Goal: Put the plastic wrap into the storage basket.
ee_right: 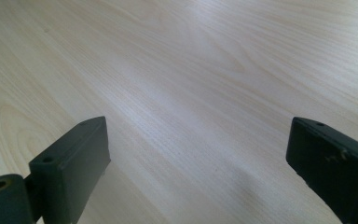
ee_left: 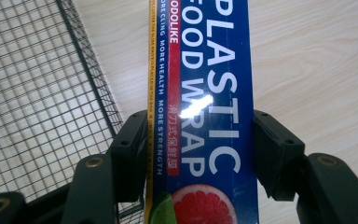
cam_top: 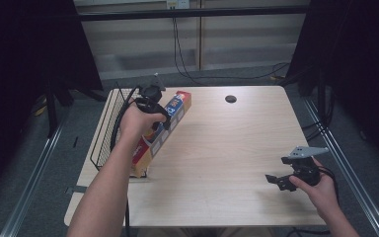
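One bench, pale wood, one dark hole near far edge. One wire basket at left edge. One box of plastic wrap, long, blue-red, tilted, lower end by basket, upper end raised over bench. Two claws: left claw clamped across box's width, pads pressing both sides; right claw wide apart, nothing between, low over bare bench near right edge.

Wire basket at table left edge, box alongside; centre/right free.
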A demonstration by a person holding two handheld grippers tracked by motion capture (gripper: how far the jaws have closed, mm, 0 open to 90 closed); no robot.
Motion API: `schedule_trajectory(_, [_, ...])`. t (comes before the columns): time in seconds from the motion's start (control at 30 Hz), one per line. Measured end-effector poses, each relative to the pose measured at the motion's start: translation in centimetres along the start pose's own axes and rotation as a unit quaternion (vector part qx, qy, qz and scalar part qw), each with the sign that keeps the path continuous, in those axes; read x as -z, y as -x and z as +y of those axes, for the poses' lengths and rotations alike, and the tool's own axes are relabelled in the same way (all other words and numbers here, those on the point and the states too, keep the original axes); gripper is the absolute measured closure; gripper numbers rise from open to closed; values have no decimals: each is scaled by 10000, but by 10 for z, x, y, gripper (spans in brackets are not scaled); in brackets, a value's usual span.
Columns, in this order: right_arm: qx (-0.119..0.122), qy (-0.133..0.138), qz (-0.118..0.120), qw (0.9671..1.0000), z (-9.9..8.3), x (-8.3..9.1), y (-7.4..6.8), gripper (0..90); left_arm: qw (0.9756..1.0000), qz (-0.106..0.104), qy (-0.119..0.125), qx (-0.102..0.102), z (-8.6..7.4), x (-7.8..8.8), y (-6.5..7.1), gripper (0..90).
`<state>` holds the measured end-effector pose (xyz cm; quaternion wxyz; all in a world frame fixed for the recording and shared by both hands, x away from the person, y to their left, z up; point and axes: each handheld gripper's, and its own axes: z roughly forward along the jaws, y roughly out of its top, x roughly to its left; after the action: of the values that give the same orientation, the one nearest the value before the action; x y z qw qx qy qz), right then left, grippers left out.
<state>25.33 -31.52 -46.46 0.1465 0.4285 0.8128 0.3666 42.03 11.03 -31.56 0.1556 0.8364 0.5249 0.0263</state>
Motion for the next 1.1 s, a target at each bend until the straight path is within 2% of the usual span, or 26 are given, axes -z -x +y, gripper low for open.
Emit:
schedule_trajectory(0.13, [-27,8,-5,10000,0,0,0,58,10000,40,22,42,-2,0,-6,436])
schedule_trajectory(0.2, [-20,19,-4,10000,0,0,0,58,9999,45,46,146,-3,1,-9,436])
schedule_trajectory(0.23, [-26,19,0,10000,0,1,0,58,9999,33,27,95,-3,2,-11,436])
schedule_trajectory(0.27, [-29,17,-1,10000,0,1,0,58,9998,60,68,173,-4,2,-11,436])
schedule_trajectory(0.33, [-27,22,-8,10000,0,0,0,58,9998,87,48,157,-5,3,-13,436])
schedule_trajectory(0.4, [-12,10,5,10000,0,0,0,58,9996,82,50,256,-5,5,-14,436])
schedule_trajectory(0.57, [-30,23,3,10000,0,1,0,58,9994,134,86,302,-6,7,-18,436])
schedule_trajectory(0.77, [-29,17,4,10000,0,0,0,58,9988,139,117,457,-7,8,-21,435])
schedule_trajectory(0.8, [-32,20,4,10000,0,1,0,58,9990,138,106,422,-7,9,-22,435])
schedule_trajectory(1.1, [-32,25,8,10000,1,1,-1,58,9982,147,114,565,-10,9,-30,436])
